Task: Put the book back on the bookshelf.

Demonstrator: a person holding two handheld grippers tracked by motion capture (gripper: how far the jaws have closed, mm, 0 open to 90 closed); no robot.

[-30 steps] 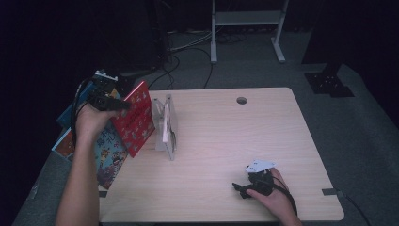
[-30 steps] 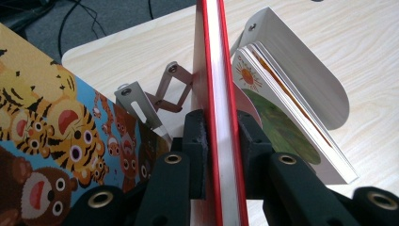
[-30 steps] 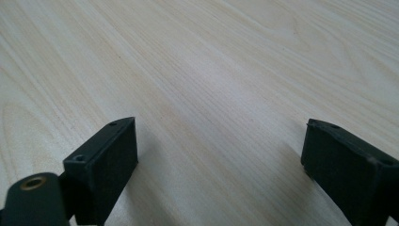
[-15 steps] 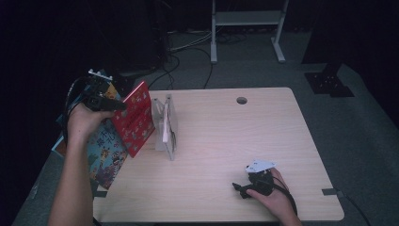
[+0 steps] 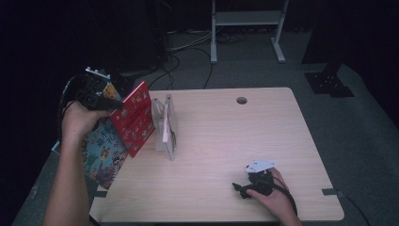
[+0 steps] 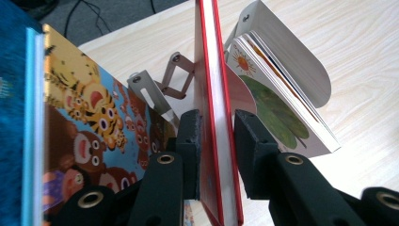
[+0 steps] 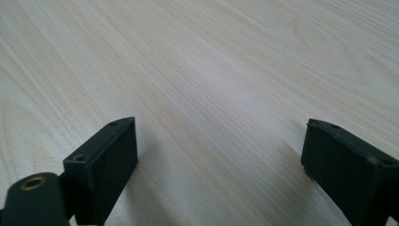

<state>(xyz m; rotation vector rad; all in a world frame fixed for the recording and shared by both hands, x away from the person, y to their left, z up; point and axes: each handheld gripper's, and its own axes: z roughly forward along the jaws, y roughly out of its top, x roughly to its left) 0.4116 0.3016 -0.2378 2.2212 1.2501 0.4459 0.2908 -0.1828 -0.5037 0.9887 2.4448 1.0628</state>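
1. The left hand-held gripper (image 5: 110, 103) was clamped on the edge of a red book (image 5: 136, 117). In the left gripper view its jaws sat on either face of the red book (image 6: 211, 94), and they had just been closing a little further on it.
2. The red book stood tilted at the left end of the surface (image 5: 226, 141), just beside the metal book stand (image 5: 165, 123) that already carried a thick board book (image 6: 277, 89). A blue picture book with tigers and bears (image 5: 101, 150) lay under it, overhanging the surface's left edge.
3. Risk, as I judged it: the grip sat near one edge only, so the book could have pivoted or slid out of the jaws if swung fast.
4. A second risk was the red book's lower corner catching the stand's wall or the board book and pushing the stand along the surface or tipping it.
5. The blue book, hanging off the edge, could have been knocked to the floor by the left forearm.
6. The left arm (image 5: 70, 179) reached up the left side, hand raised off the surface, gripper pointing right toward the stand.
7. The right hand-held gripper (image 5: 242, 190) rested low at the near right of the surface, well apart from the books, its jaws apart over bare wood (image 7: 211, 94) and holding nothing.
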